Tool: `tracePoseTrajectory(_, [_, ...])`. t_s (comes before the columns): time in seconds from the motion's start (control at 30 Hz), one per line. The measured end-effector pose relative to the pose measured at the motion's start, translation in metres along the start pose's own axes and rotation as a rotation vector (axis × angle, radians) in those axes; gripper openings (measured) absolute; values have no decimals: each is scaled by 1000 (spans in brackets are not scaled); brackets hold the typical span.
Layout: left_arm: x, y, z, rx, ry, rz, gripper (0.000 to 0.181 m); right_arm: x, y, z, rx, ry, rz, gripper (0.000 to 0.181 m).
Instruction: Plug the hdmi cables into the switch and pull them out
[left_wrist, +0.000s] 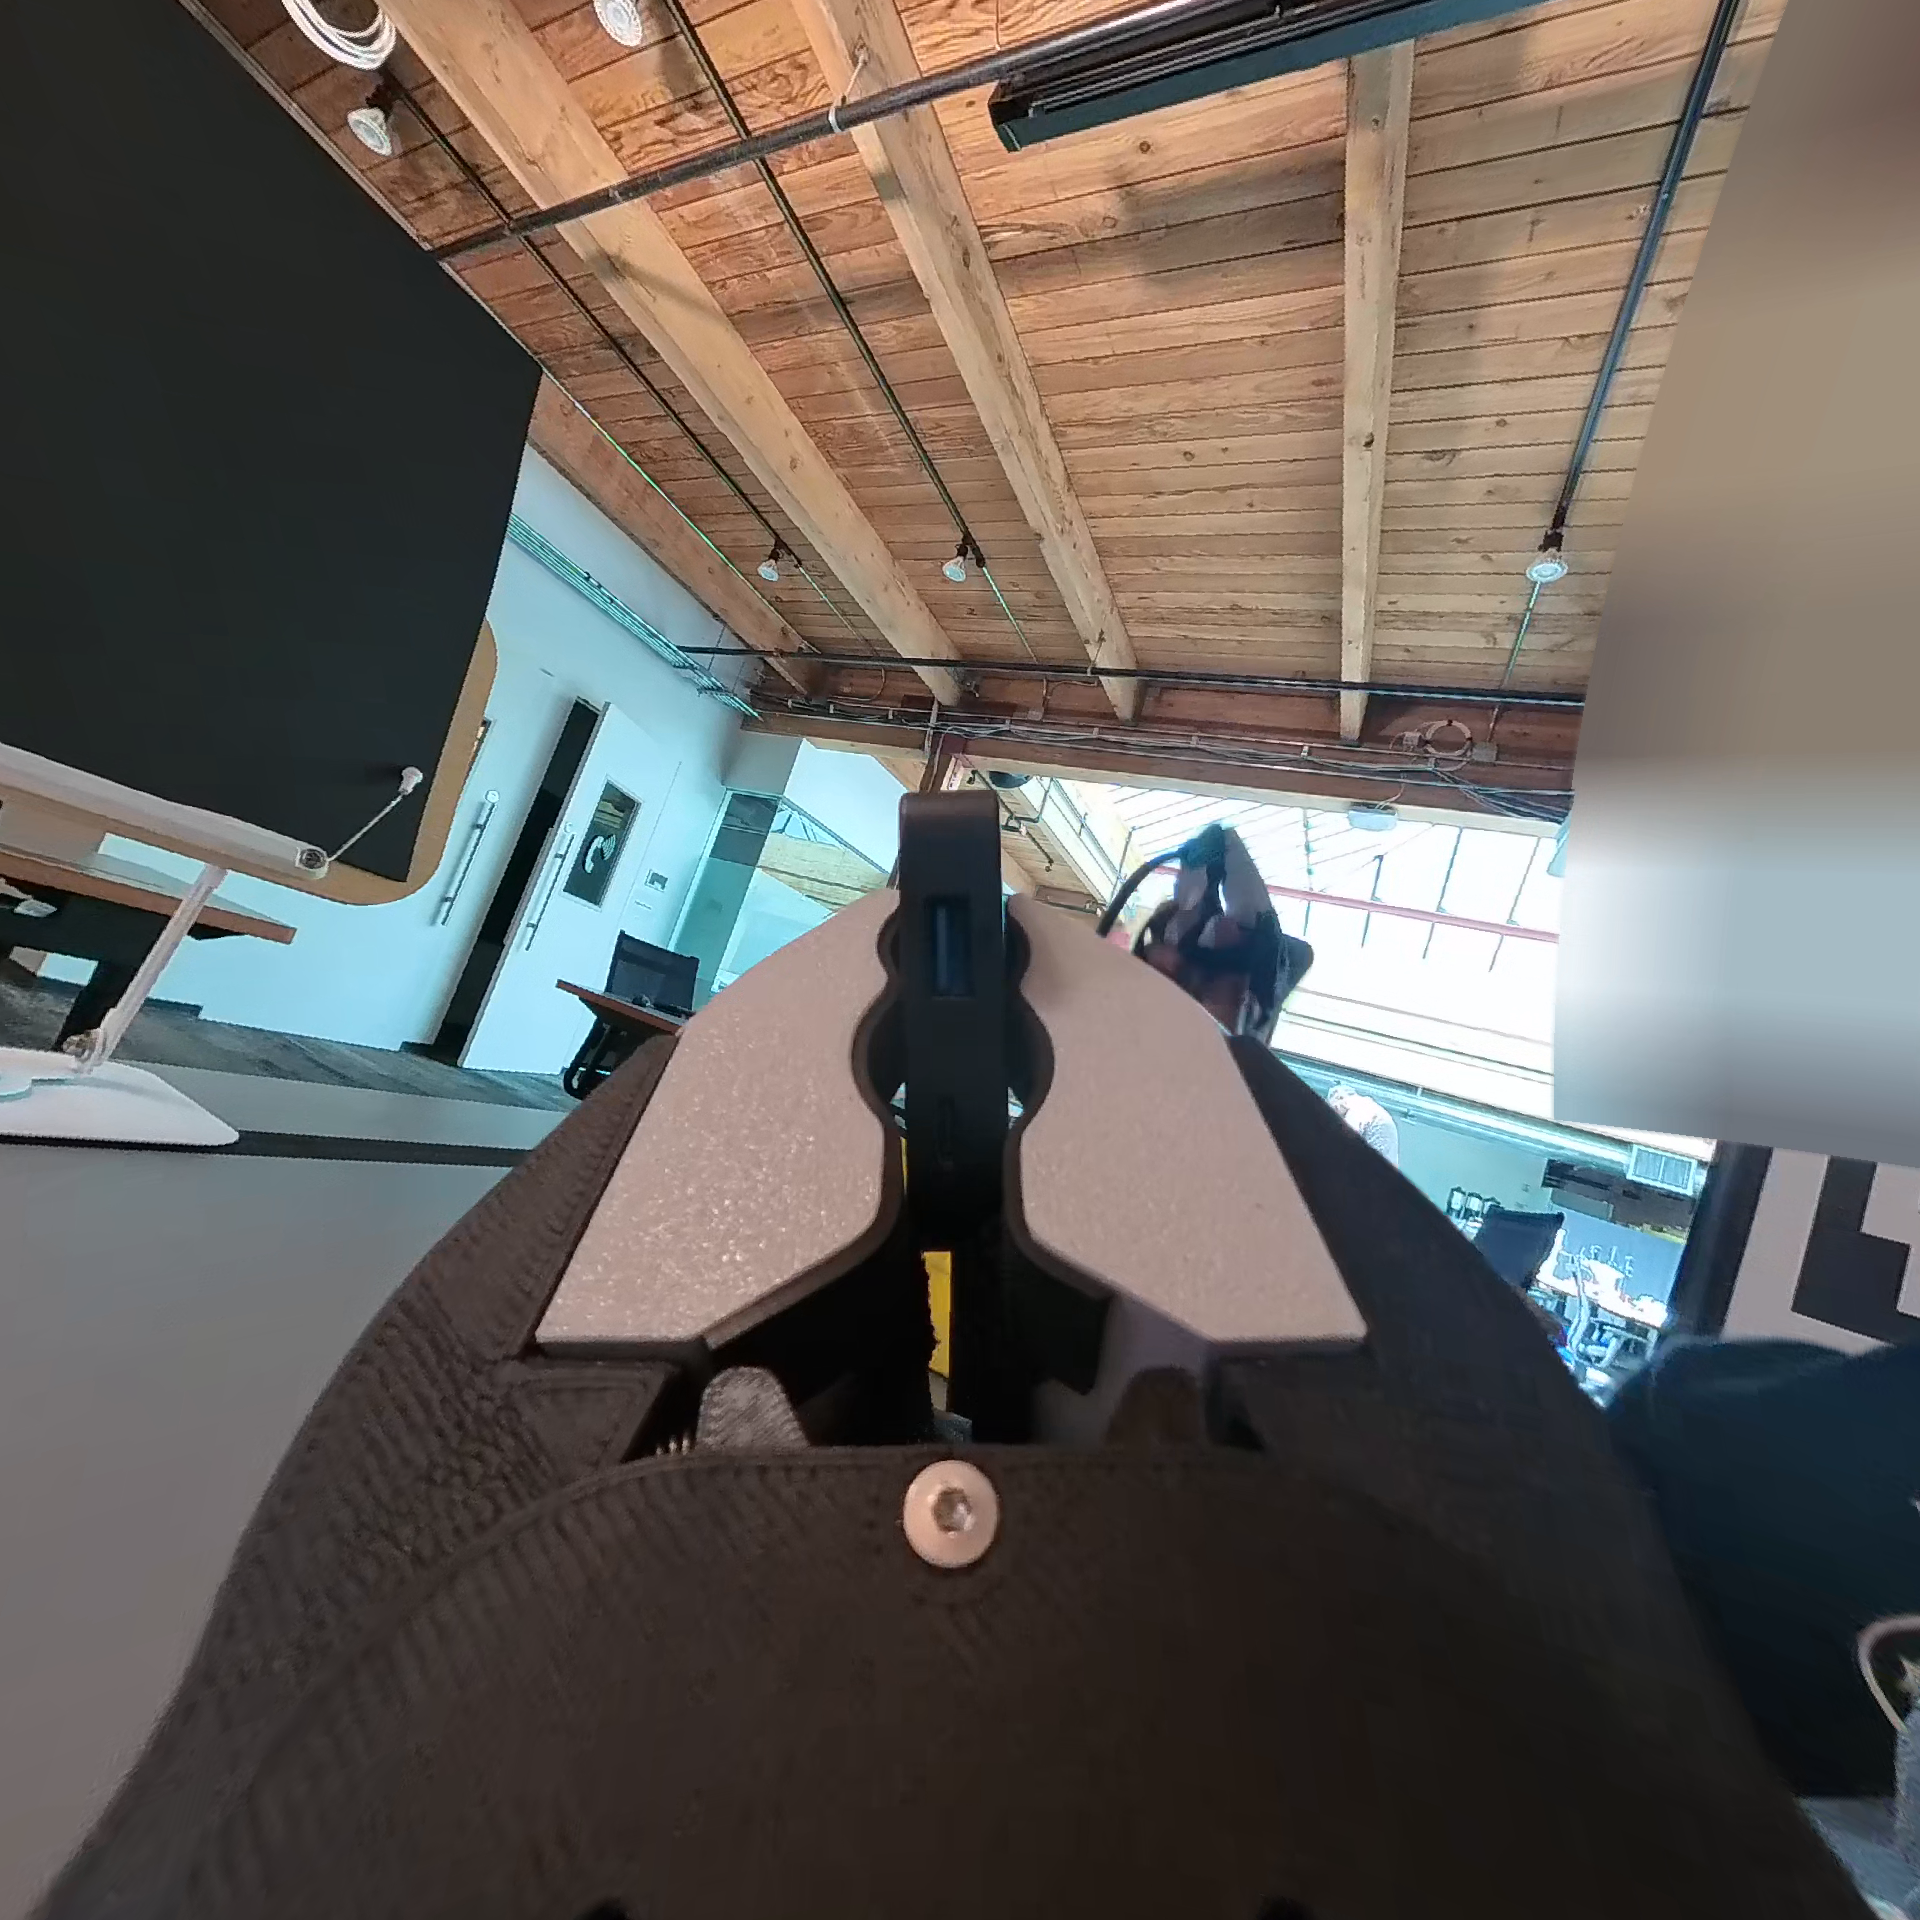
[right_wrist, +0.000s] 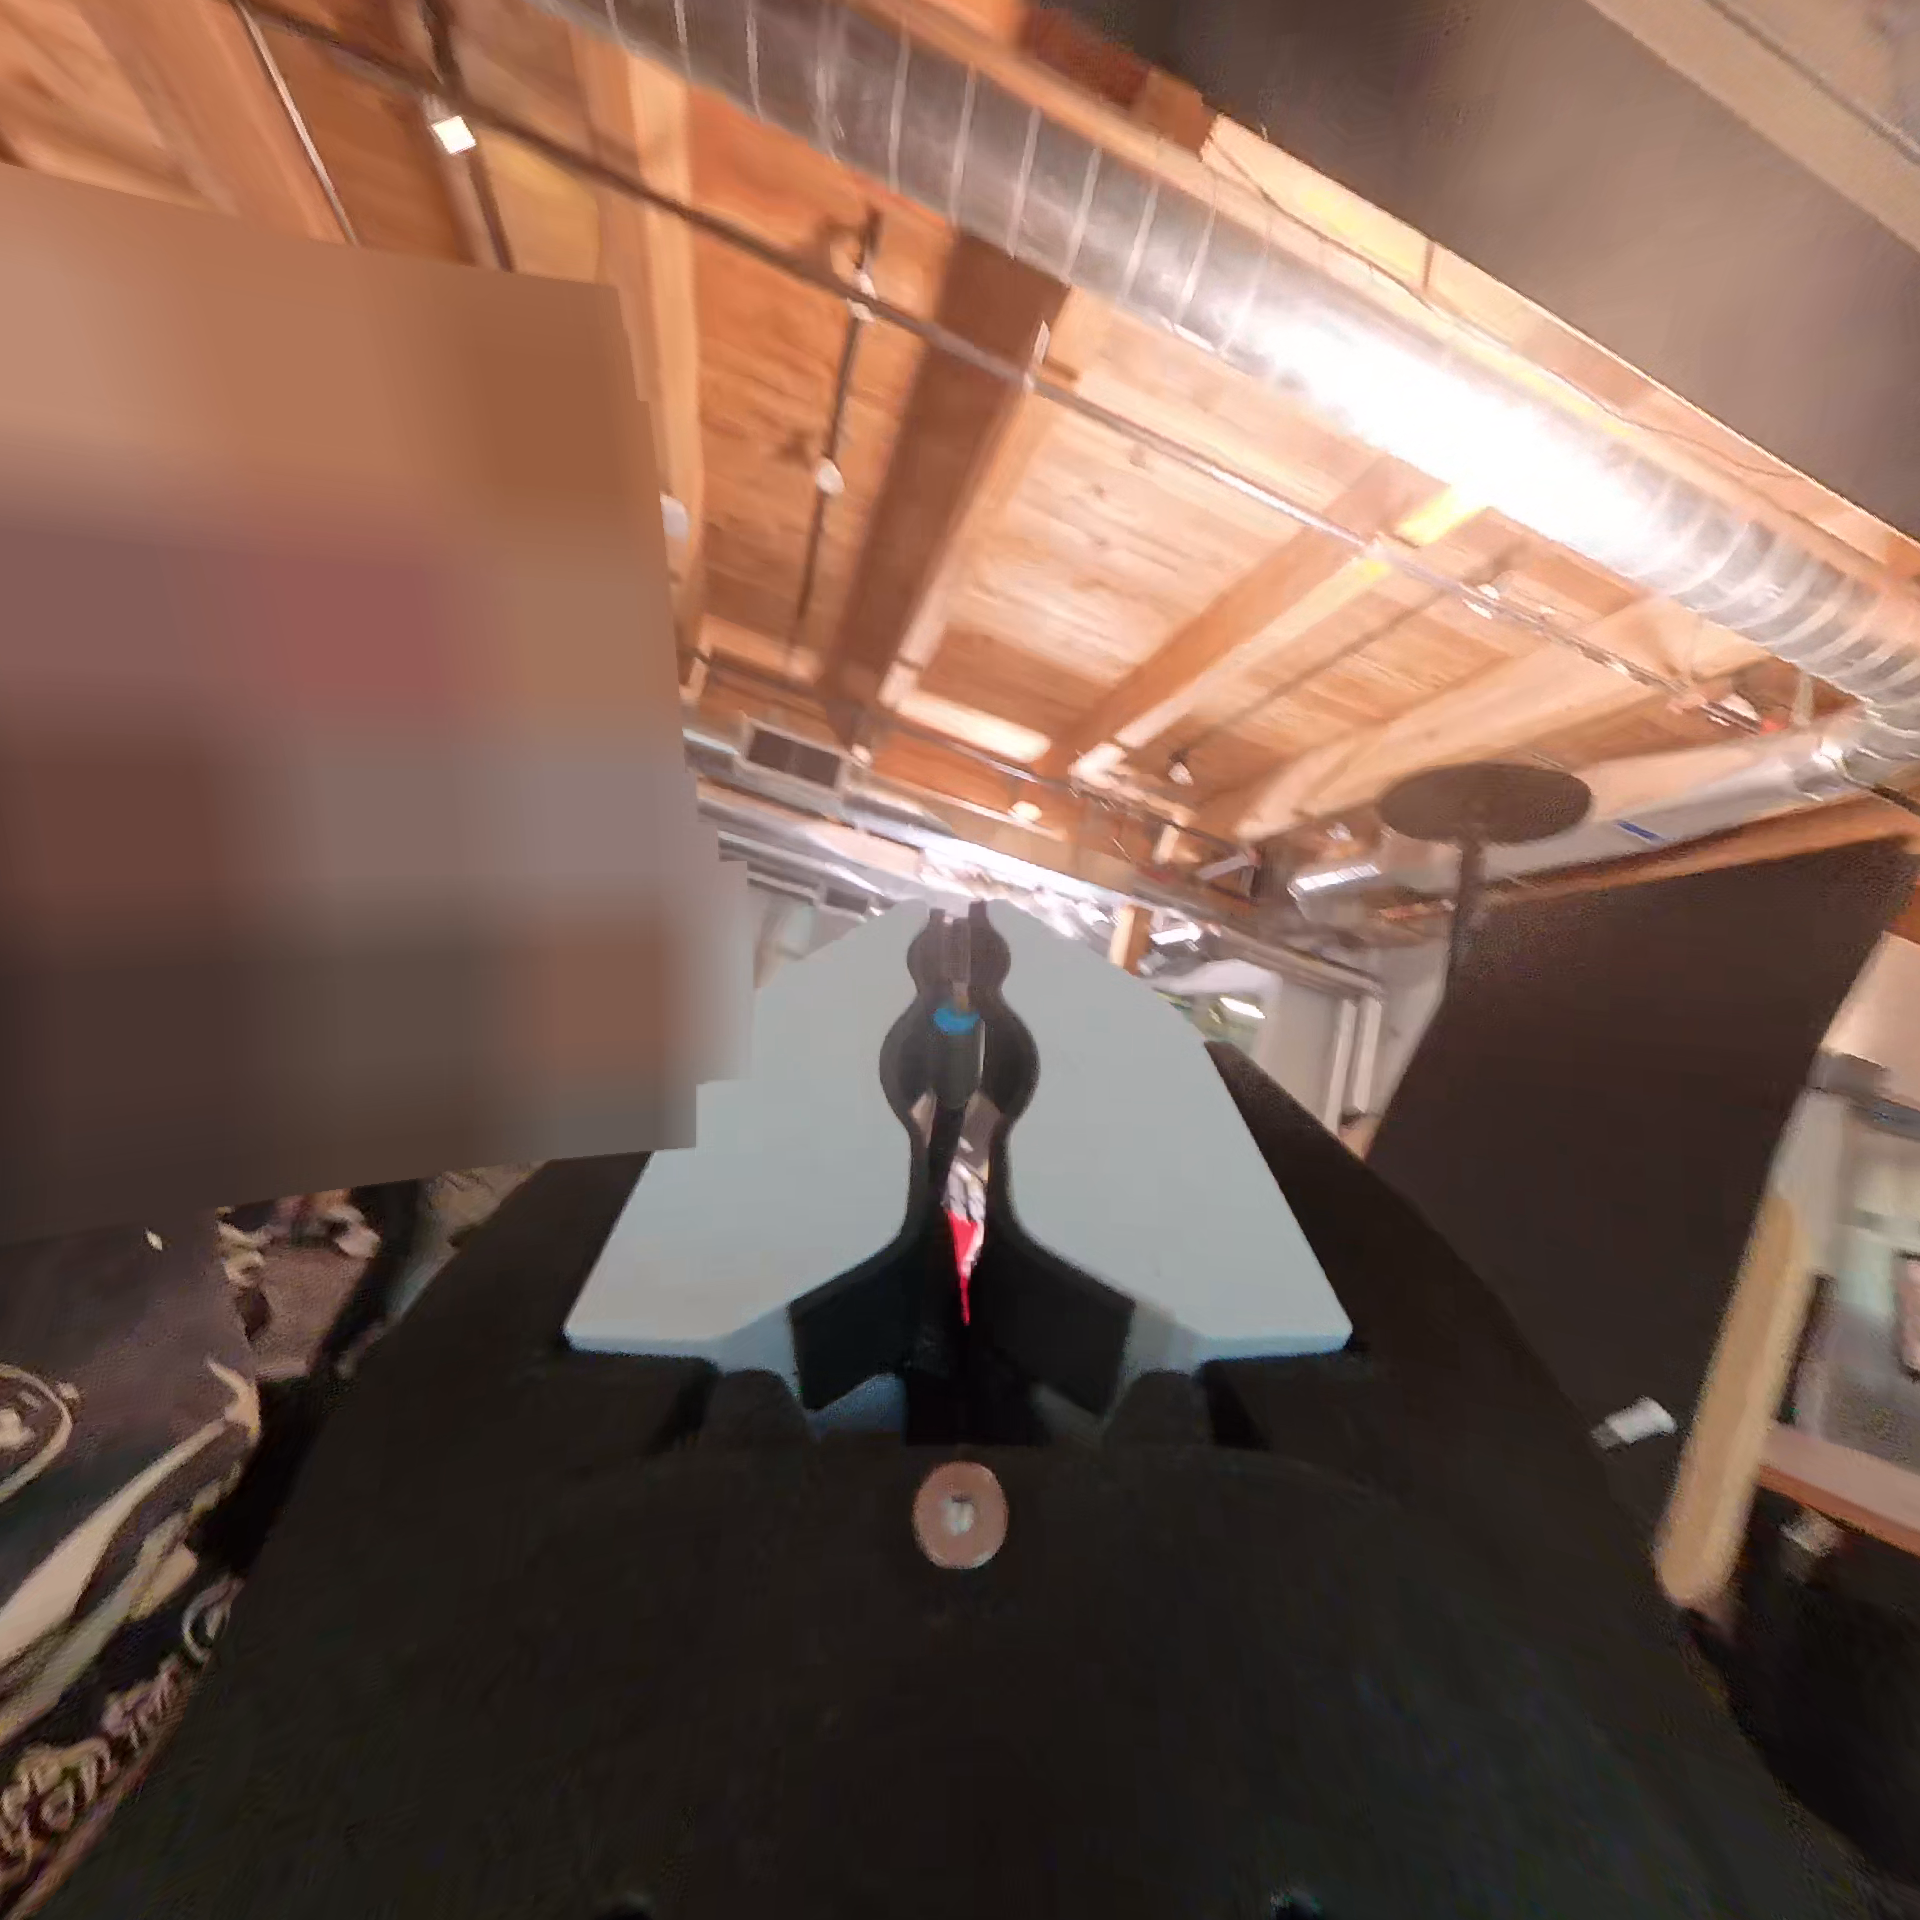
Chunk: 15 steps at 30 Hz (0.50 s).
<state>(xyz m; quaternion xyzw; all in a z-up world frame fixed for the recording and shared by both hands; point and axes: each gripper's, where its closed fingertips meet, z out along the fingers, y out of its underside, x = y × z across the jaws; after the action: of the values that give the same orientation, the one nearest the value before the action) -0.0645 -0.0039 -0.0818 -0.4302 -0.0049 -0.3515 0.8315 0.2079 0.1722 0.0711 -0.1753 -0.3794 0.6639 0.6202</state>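
Black ribbed plastic of the left hand-held gripper (left_wrist: 951, 997) fills the foreground of the left wrist view, its two grey fingers (left_wrist: 748, 1174) closed tight on a slim black rectangular switch box (left_wrist: 951, 935), held on edge with a port slot facing the camera. Judged from this, the box is light, rigid and smooth-sided, so a firm clamp across its flat faces, clear of the ports, suits it. Farther off, the other gripper (left_wrist: 1216, 935) shows against the bright windows, a black cable (left_wrist: 1132, 883) arcing from it; a grey table (left_wrist: 208, 1299) lies left.

Blurrier, the right wrist view shows the right hand-held gripper (right_wrist: 961, 997) nearly closed on a thin black HDMI cable plug (right_wrist: 954, 1029) with a blue mark. That plug looks stiff, its cord limp; gripping the moulded body seems best. Only this view shows the plug closely; only the left shows the switch's ports.
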Motion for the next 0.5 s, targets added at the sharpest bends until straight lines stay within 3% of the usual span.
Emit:
tracePoseTrajectory(0.03, [0, 0, 0, 2, -2, 2, 13, -4, 4, -7, -28, 23, -23, 6])
tracePoseTrajectory(0.17, [1, 1, -1, -5, 5, 0, 13, -24, -9, -48, -25, 119, -19, 5])
tracePoseTrajectory(0.23, [2, 2, 0, -9, 5, 5, 14, -25, -11, -71, -107, 243, -42, 4])
tracePoseTrajectory(0.4, [2, 6, 2, -25, 7, 14, 13, -7, 22, -153, -598, 698, -55, 0])
tracePoseTrajectory(0.5, [4, 8, 3, -34, 10, 23, 14, -11, 45, -193, -853, 824, 13, 0])
